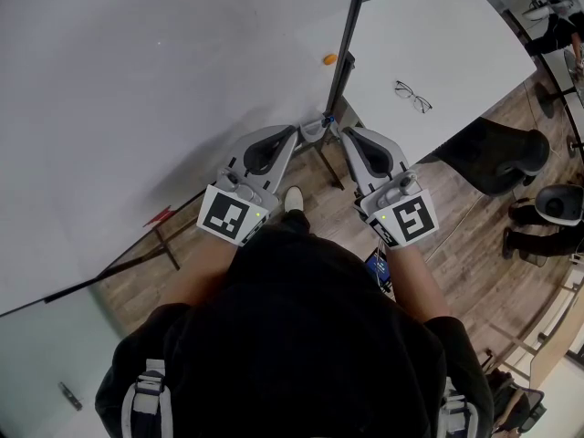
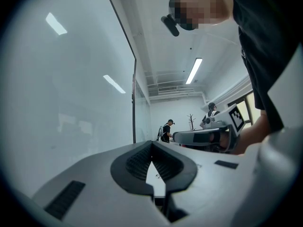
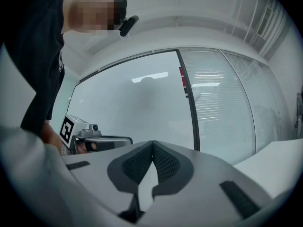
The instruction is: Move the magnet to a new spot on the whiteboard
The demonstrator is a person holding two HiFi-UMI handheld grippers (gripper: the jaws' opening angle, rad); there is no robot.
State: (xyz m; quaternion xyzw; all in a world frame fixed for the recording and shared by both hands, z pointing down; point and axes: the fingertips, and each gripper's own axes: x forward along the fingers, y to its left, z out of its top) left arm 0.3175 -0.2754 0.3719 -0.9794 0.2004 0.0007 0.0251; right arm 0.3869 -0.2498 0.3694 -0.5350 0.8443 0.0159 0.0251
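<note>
A small orange magnet [image 1: 329, 59] sticks to the whiteboard [image 1: 137, 80] close to its dark right edge [image 1: 348, 35]. Both grippers are held side by side near the person's body, below the magnet and apart from it. In the head view the left gripper [image 1: 297, 132] and the right gripper [image 1: 348, 134] point toward the board's lower corner. Each is shut with its tips meeting and nothing between them: left gripper [image 2: 152, 144], right gripper [image 3: 152, 142]. Neither gripper view shows the magnet. The right gripper view shows the whiteboard [image 3: 132, 98] ahead.
A white table [image 1: 456, 53] stands right of the board with a pair of glasses [image 1: 412, 96] on it. A dark office chair [image 1: 506, 158] sits by the table. The board's stand legs [image 1: 324, 158] rest on the wood floor. People [image 2: 165, 130] stand far off.
</note>
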